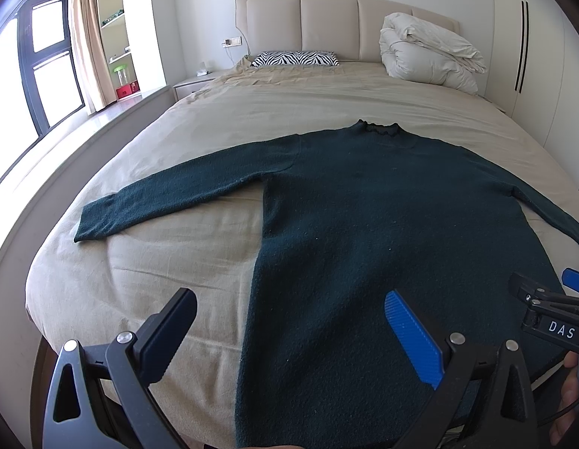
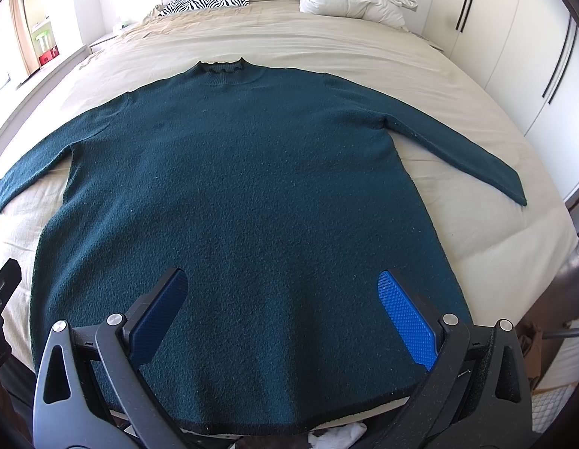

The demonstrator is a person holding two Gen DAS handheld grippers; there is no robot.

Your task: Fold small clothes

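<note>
here, sweater lying flat, both grippers hanging wide apart

the sweater point(image 2: 244, 187) is lying face-up and spread flat on the bed point(image 2: 457, 247), its frilled collar pointing toward the headboard point(image 1: 326, 22) and its hem reaching the near edge of the mattress. both sleeves are stretching out sideways across the beige sheet, one ending at a cuff on the left in the left view and the other running off toward the wardrobe point(image 2: 514, 56) side.

the left gripper point(image 1: 289, 331) is hovering over the sweater's left side seam, its fingers standing wide apart and gripping nothing; one finger is sitting over bare sheet, the other over the knit. the right gripper point(image 2: 282, 310) is hanging above the lower body of the sweater, its jaws likewise spread wide and holding nothing, both blue pads point(image 2: 405, 321) over the fabric.

farther off, a zebra pillow point(image 1: 298, 58) is resting near the headboard, and a bundled duvet point(image 1: 427, 52) is sitting at the far right corner of the bed. a curtain point(image 1: 83, 37) is hanging by the window at left.
</note>
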